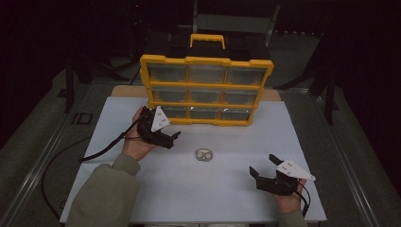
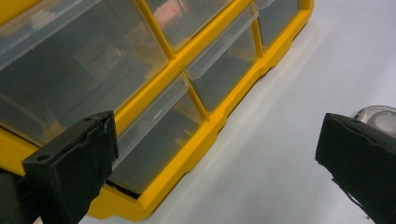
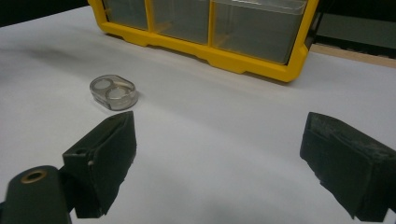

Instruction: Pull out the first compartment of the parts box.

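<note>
— Any lettering on that yellow drawer cabinet (image 1: 206,90) at twelve o'clock?
— Nothing readable: no label, brand or number on its frame or clear drawers, and the white table (image 1: 198,189) carries no print either.

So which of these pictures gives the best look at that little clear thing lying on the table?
The right gripper view: the clear piece lies whole and close, showing two round hollows. The high view shows it small, in front of the yellow drawer cabinet. In the left gripper view just its edge peeks above one of the tongs.
</note>
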Action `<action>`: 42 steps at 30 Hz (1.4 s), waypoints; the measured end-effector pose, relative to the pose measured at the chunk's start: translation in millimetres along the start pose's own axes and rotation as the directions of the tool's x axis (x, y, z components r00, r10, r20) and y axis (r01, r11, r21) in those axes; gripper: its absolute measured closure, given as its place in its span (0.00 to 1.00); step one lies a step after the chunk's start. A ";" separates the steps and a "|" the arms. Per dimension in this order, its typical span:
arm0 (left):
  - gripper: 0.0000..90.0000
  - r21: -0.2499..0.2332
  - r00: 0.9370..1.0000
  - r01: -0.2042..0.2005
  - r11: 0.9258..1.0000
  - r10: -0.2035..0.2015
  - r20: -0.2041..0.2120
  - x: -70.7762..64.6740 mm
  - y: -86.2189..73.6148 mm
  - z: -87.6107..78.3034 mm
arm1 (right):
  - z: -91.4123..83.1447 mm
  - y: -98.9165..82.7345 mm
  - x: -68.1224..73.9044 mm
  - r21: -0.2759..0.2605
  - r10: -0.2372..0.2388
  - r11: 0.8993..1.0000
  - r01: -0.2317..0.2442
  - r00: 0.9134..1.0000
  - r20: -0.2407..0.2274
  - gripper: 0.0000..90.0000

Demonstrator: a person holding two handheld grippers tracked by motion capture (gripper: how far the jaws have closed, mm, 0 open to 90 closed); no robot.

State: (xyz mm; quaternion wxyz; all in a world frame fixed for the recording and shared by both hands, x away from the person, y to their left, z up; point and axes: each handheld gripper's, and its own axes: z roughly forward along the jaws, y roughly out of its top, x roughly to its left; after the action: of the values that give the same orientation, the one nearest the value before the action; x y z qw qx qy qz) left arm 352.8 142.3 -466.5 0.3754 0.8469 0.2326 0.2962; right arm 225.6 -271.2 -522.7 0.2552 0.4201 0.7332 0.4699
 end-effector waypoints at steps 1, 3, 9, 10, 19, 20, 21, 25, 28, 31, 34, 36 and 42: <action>0.00 0.000 1.000 0.000 1.000 0.000 0.000 0.0 0.0 0.0 | 0.1 -0.1 0.2 -0.001 0.002 1.000 -0.002 1.000 -0.001 0.12; 0.00 0.010 1.000 -0.014 1.000 0.015 -0.004 1.8 2.9 1.9 | 0.4 -0.1 0.3 -0.001 0.002 1.000 -0.002 1.000 0.000 0.12; 0.00 0.057 0.997 -0.071 0.996 0.072 -0.017 9.1 11.7 11.9 | 0.7 -0.3 0.3 0.000 0.000 1.000 0.000 1.000 -0.004 0.12; 0.00 0.061 0.997 -0.071 0.996 0.072 -0.019 10.3 12.5 12.8 | 0.6 -0.3 0.2 0.001 -0.001 1.000 0.001 1.000 -0.003 0.12; 0.00 0.121 0.986 -0.156 0.980 0.163 -0.047 15.6 21.3 20.3 | 1.1 -0.6 0.0 0.004 -0.001 1.000 0.001 1.000 -0.006 0.12; 0.00 0.132 0.983 -0.168 0.977 0.177 -0.055 16.0 22.3 21.2 | 1.1 -0.6 0.1 0.003 -0.001 1.000 0.001 1.000 -0.007 0.12; 0.00 0.132 0.983 -0.168 0.977 0.177 -0.055 16.0 22.3 21.2 | 1.1 -0.6 0.1 0.003 -0.001 1.000 0.001 1.000 -0.007 0.12; 0.00 0.187 0.964 -0.235 0.954 0.253 -0.079 17.3 26.7 26.5 | 1.3 -0.6 0.4 0.006 0.001 1.000 -0.001 1.000 -0.011 0.12; 0.00 0.212 0.954 -0.264 0.941 0.287 -0.088 17.0 28.7 29.3 | 1.3 -0.6 0.3 0.005 0.002 1.000 -0.002 1.000 -0.011 0.12; 0.00 0.225 0.941 -0.297 0.928 0.324 -0.097 15.3 30.1 31.4 | 1.5 -0.8 0.2 0.006 0.002 1.000 -0.002 1.000 -0.012 0.12; 0.00 0.237 0.920 -0.341 0.910 0.375 -0.114 11.9 33.6 33.2 | 1.8 -0.9 0.3 0.007 0.003 1.000 -0.002 1.000 -0.013 0.12; 0.00 0.245 0.898 -0.374 0.894 0.415 -0.144 9.2 34.6 35.0 | 1.8 -0.9 0.3 0.006 0.003 1.000 -0.003 1.000 -0.014 0.12; 0.00 0.293 0.820 -0.475 0.830 0.538 -0.196 3.3 39.3 35.0 | 2.1 -1.1 0.4 0.008 0.004 1.000 -0.004 1.000 -0.014 0.12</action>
State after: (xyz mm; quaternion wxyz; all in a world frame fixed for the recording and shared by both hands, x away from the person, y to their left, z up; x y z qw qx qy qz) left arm 385.6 103.0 -454.0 0.1462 0.8674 0.0794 0.4690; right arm 226.6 -270.1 -524.6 0.2477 0.4192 0.7359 0.4705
